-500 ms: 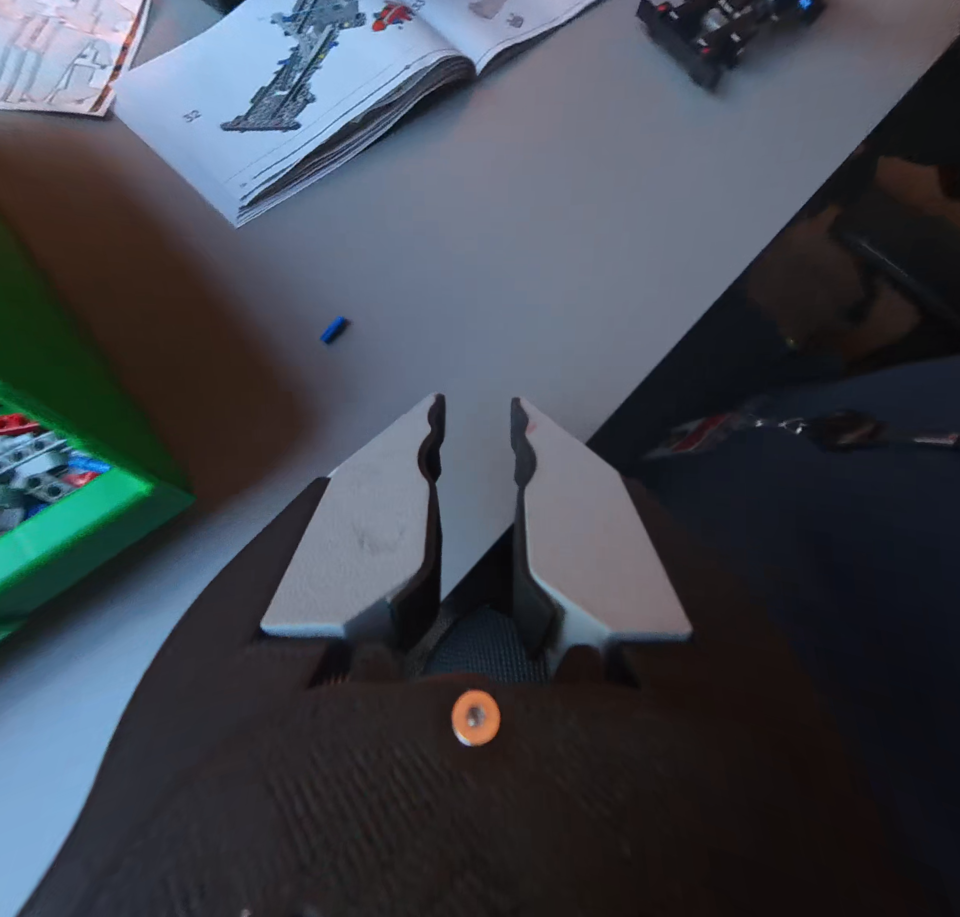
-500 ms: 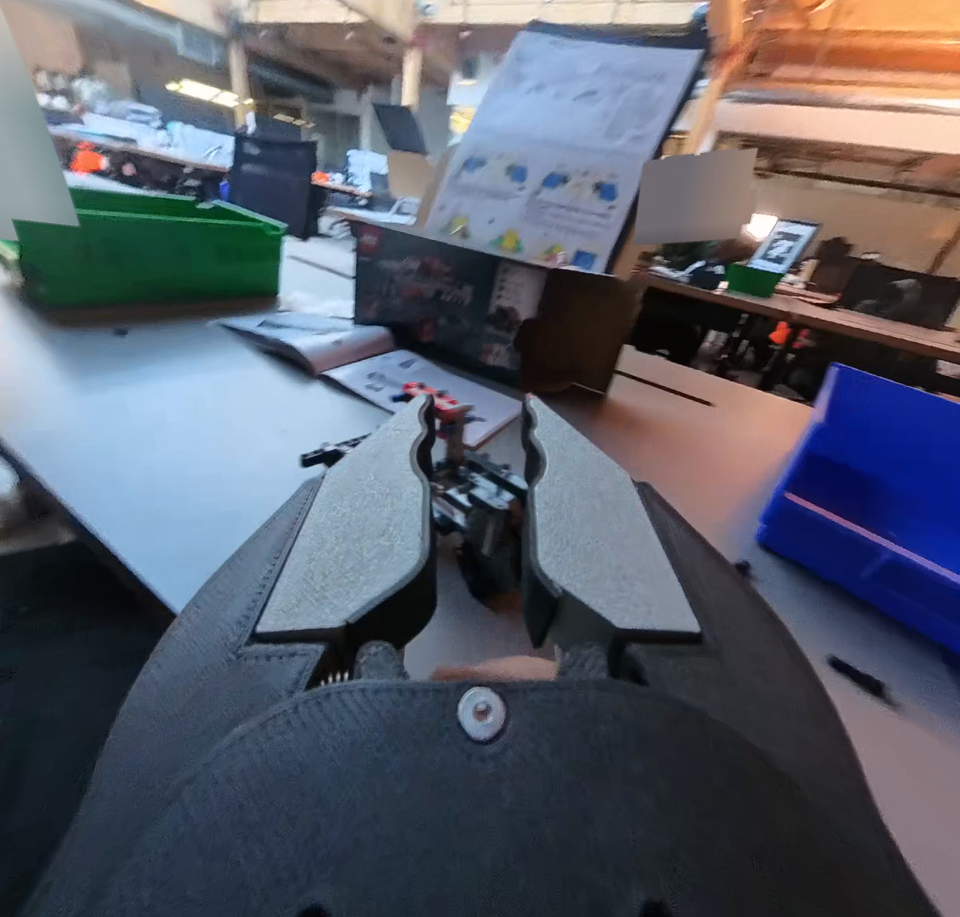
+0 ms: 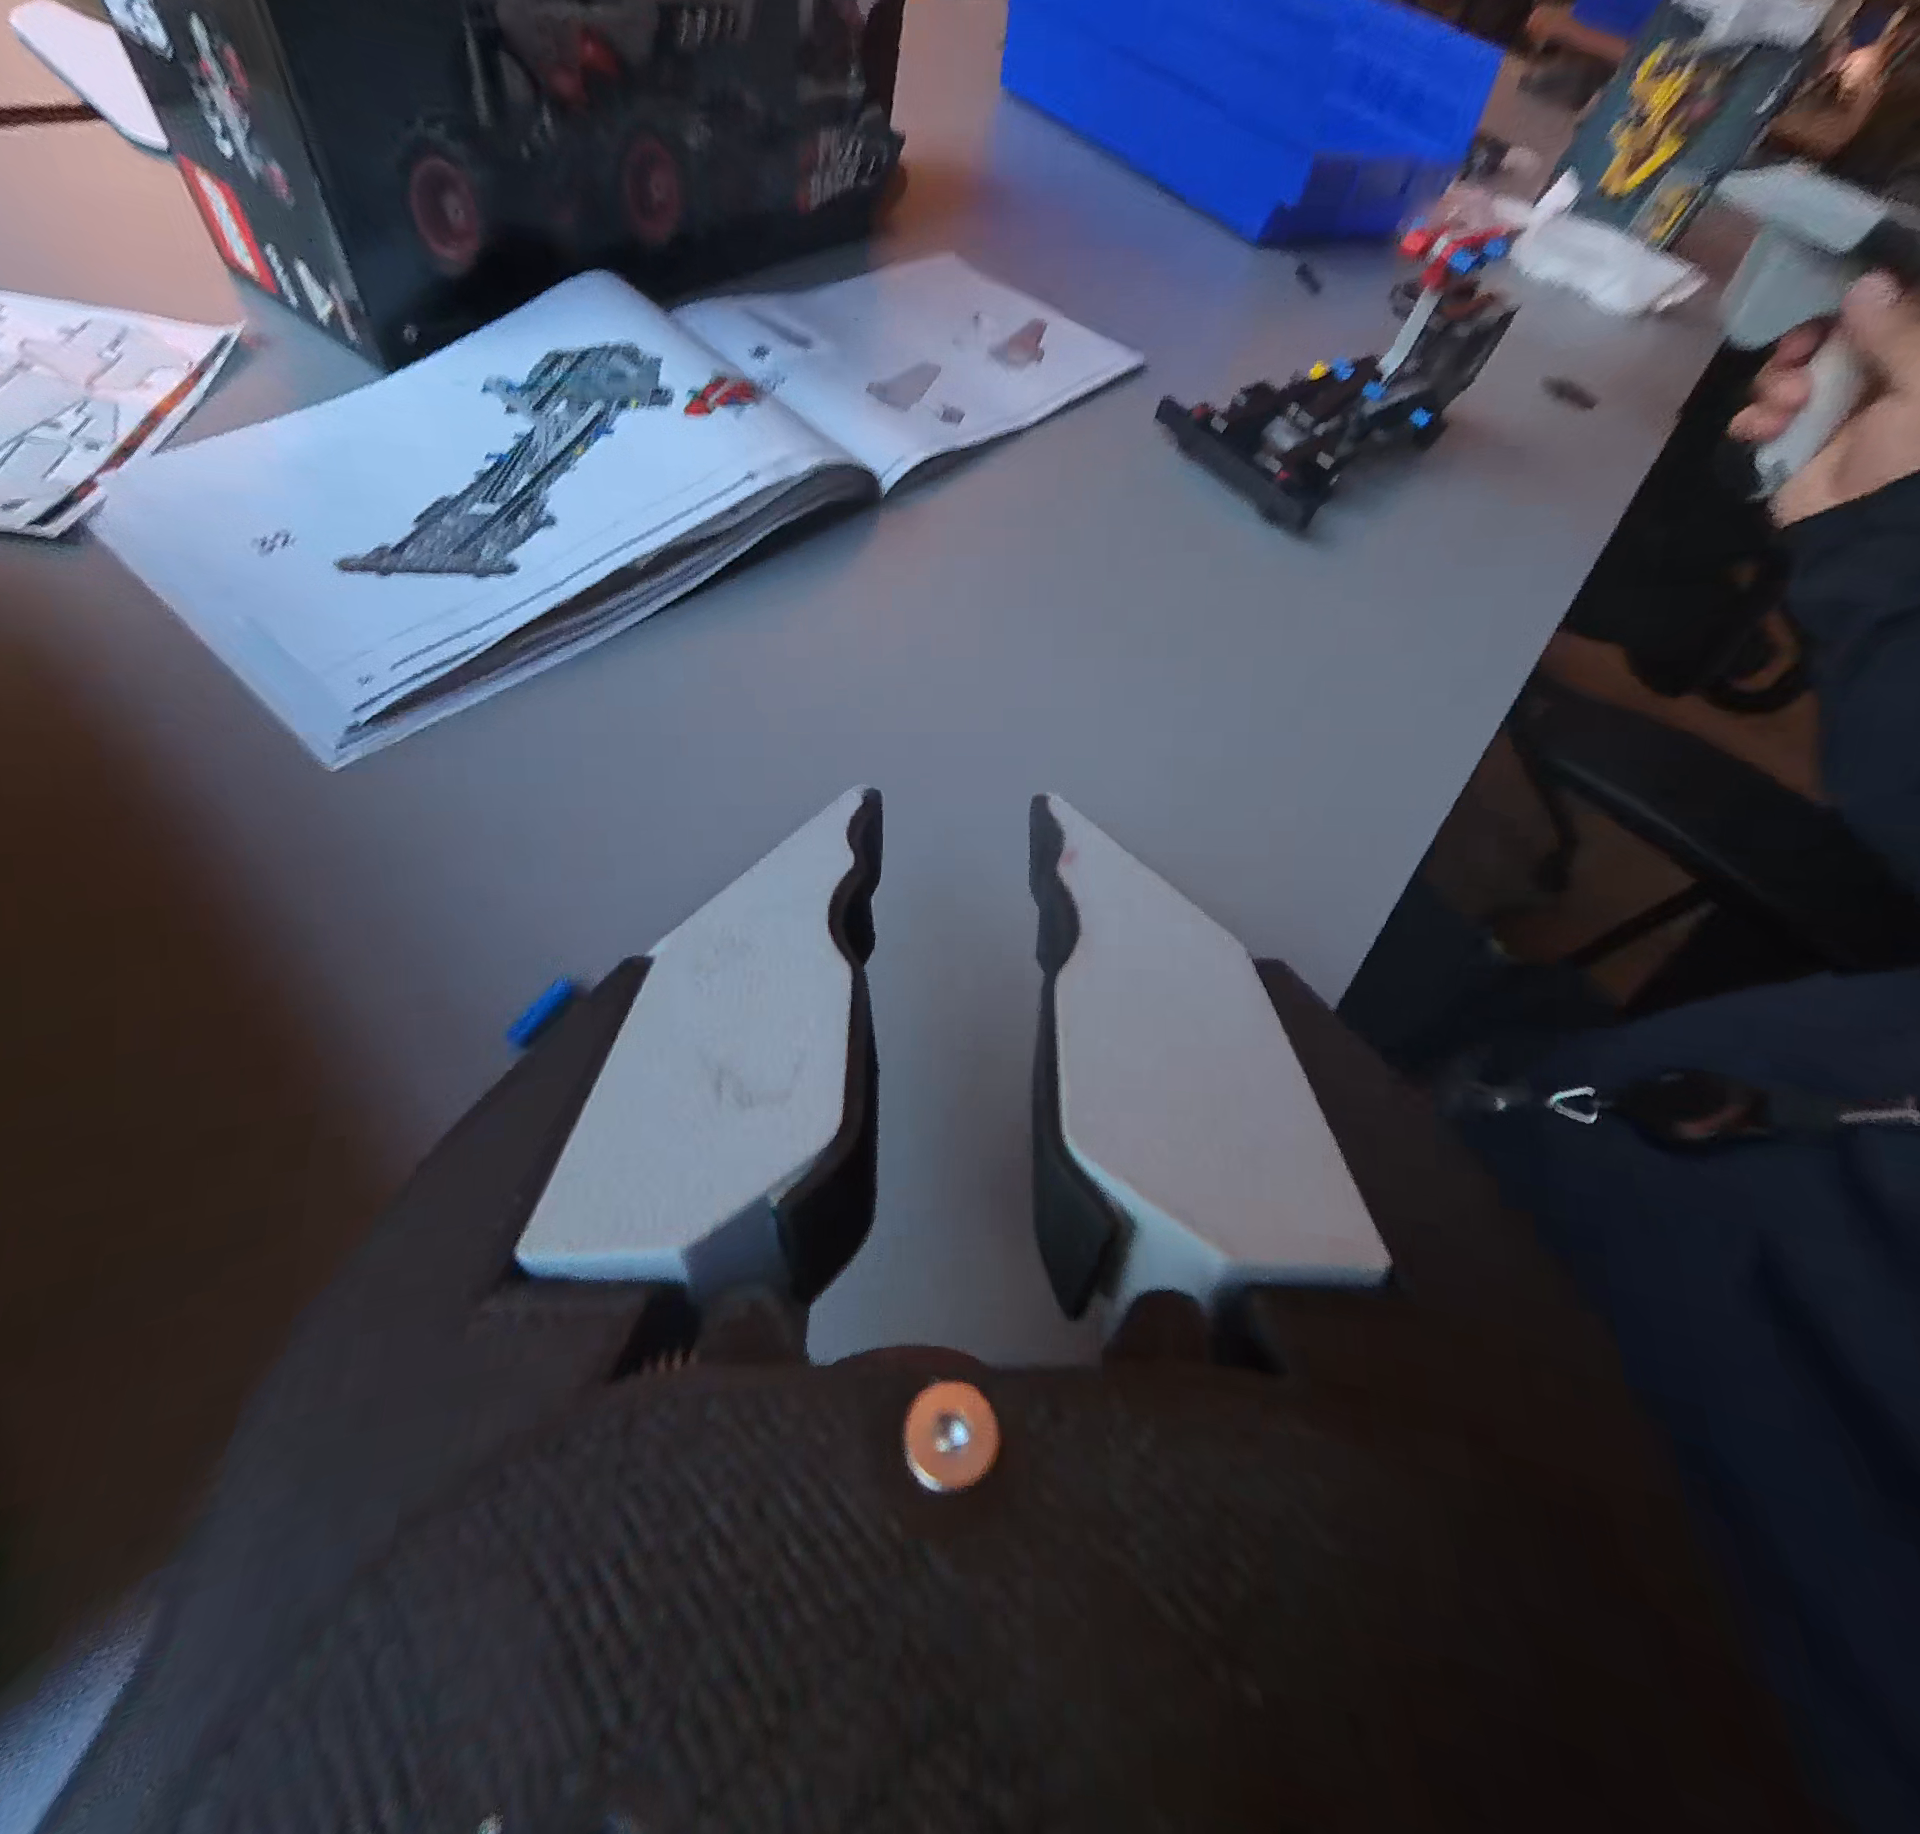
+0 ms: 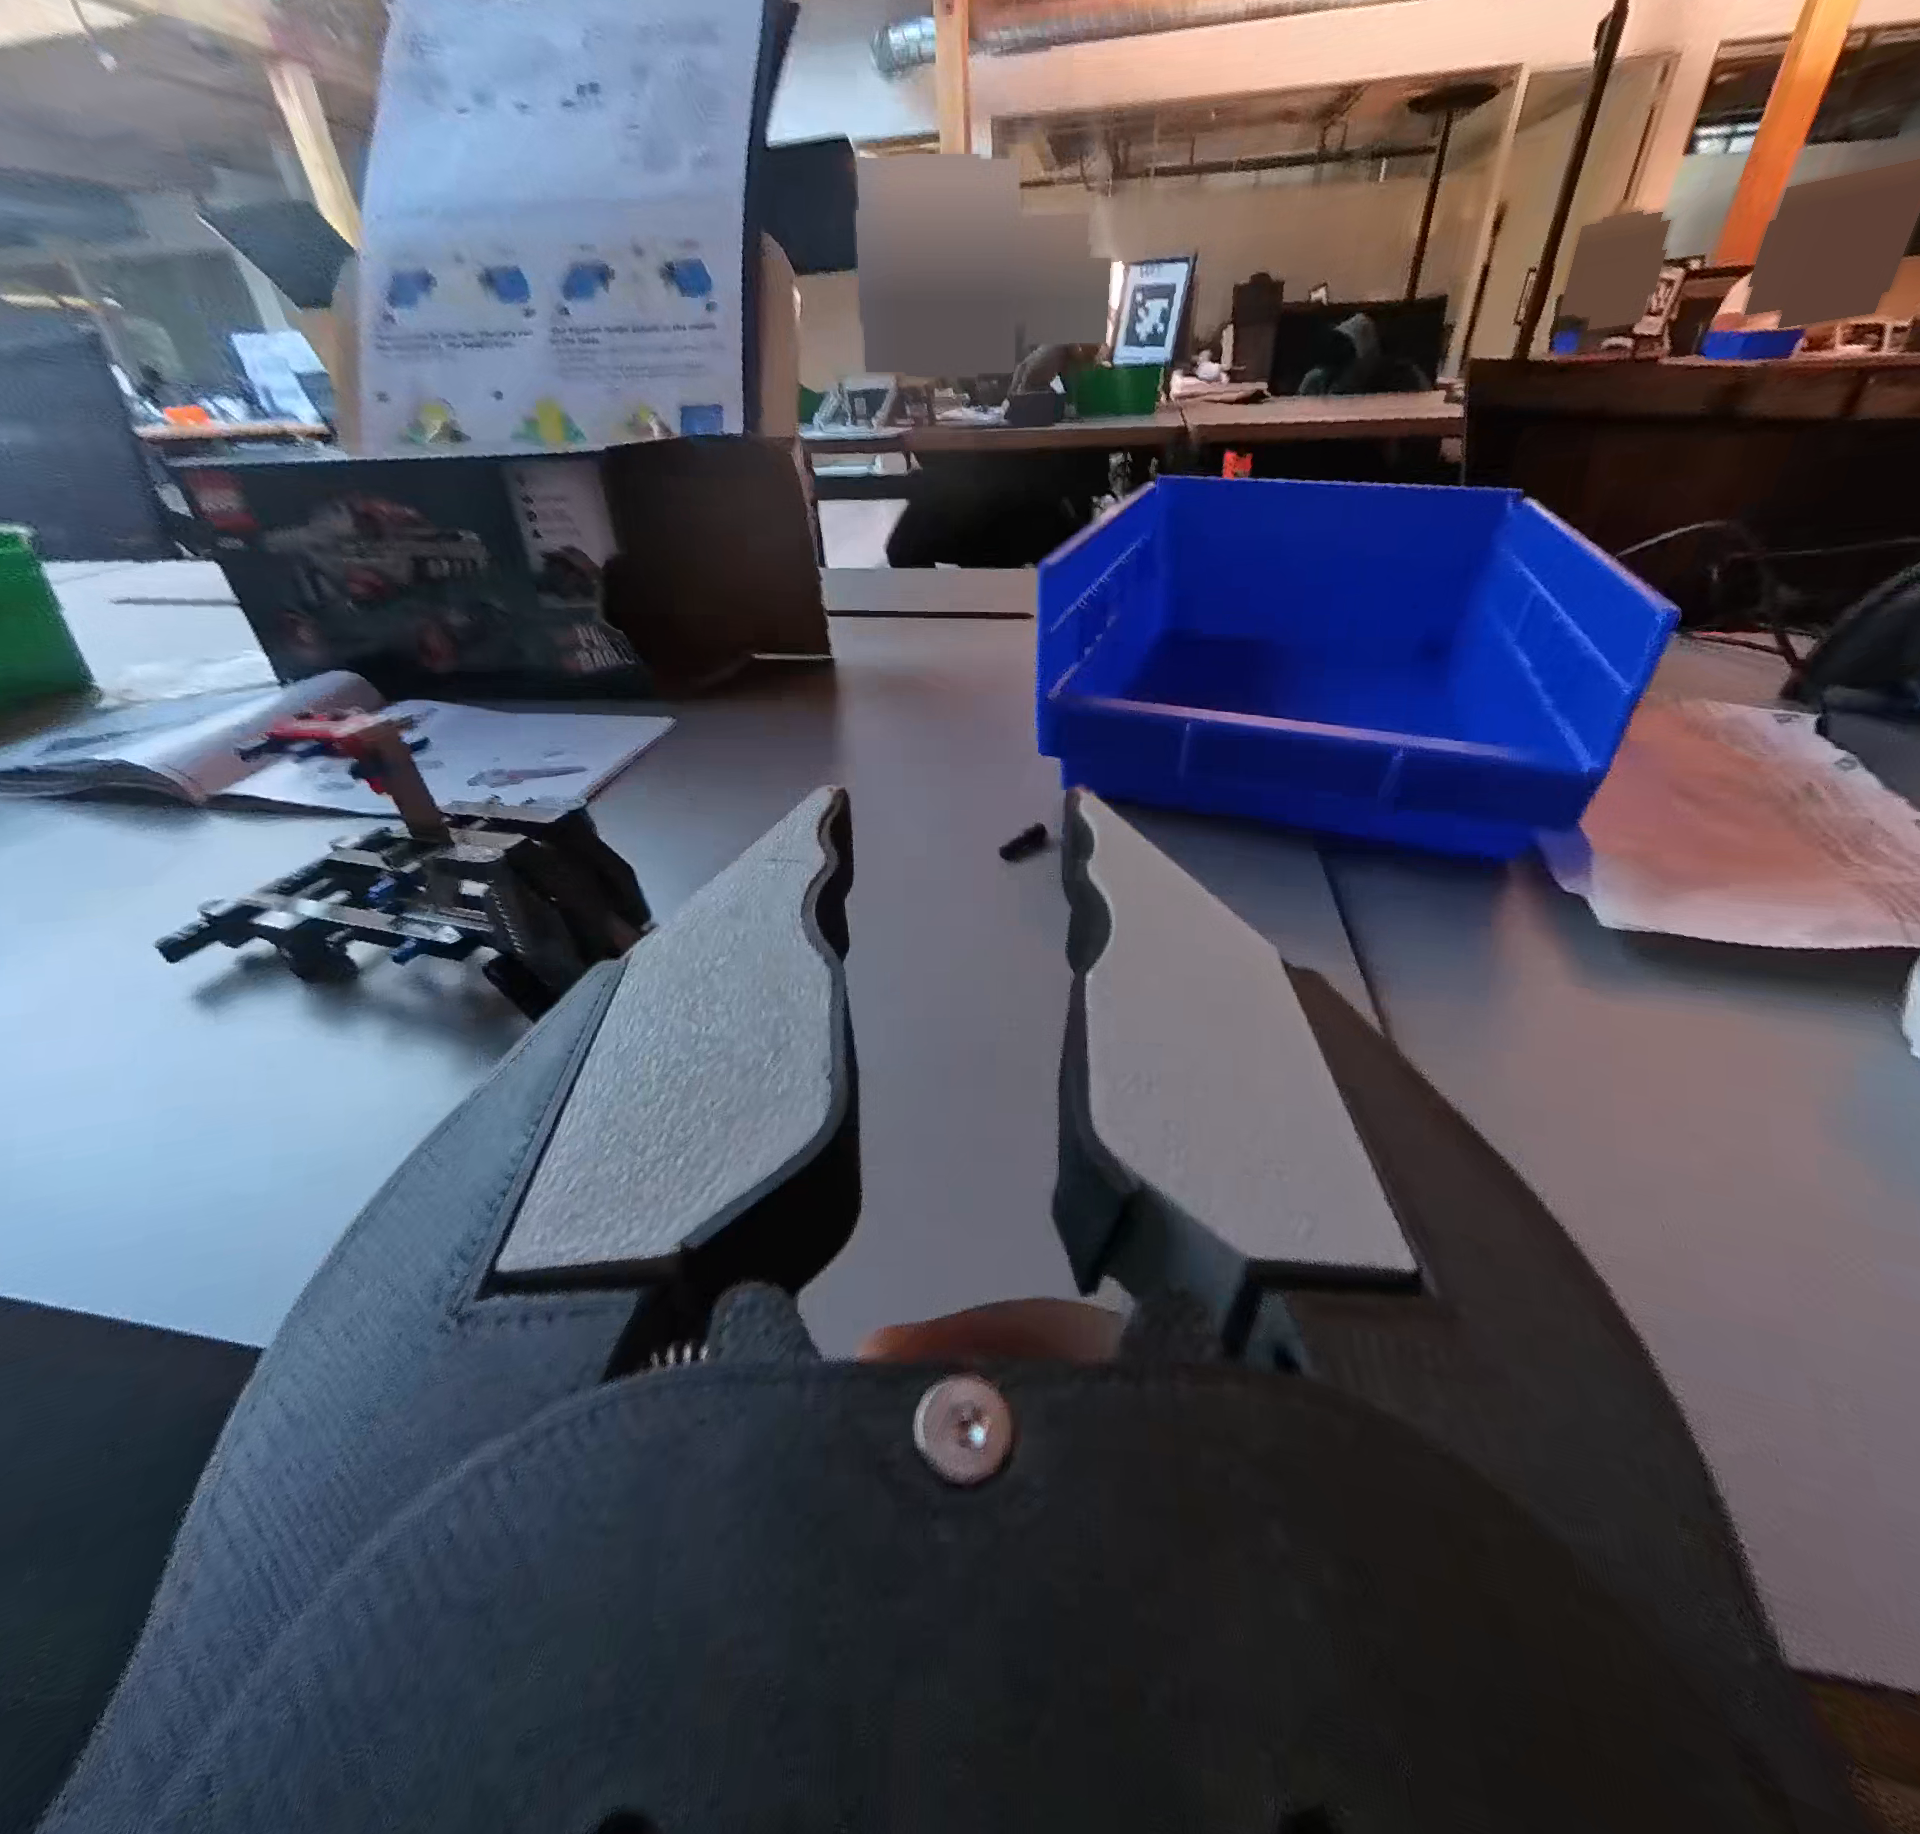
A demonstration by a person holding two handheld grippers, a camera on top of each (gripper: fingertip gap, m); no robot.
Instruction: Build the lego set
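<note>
The half-built black lego model [image 3: 1340,402] with a raised arm tipped in red and blue sits on the grey table at the far right; it also shows in the right wrist view [image 4: 416,880] to the left of my right gripper. My left gripper [image 3: 956,818] is open and empty above the table near its front edge. A small blue pin [image 3: 538,1010] lies just left of its left finger. My right gripper [image 4: 951,818] is open and empty, low over the table. A small black pin [image 4: 1023,839] lies just beyond its fingertips.
An open instruction booklet [image 3: 582,475] lies mid-table, the lego set box [image 3: 499,91] behind it. A blue bin [image 4: 1340,662] stands ahead of the right gripper, crumpled paper [image 4: 1745,828] to its right. A green bin [image 4: 31,631] is far left. A hand [image 3: 1839,382] holds the other gripper. There is about 55 centimetres between the tips of the two grippers. My left gripper's tips are some 8 centimetres from the small blue pin [image 3: 538,1010].
The left view has tilted up and back, so the blue pin is now beside the left finger. The right gripper has swung right, off the model, and opened wider.
</note>
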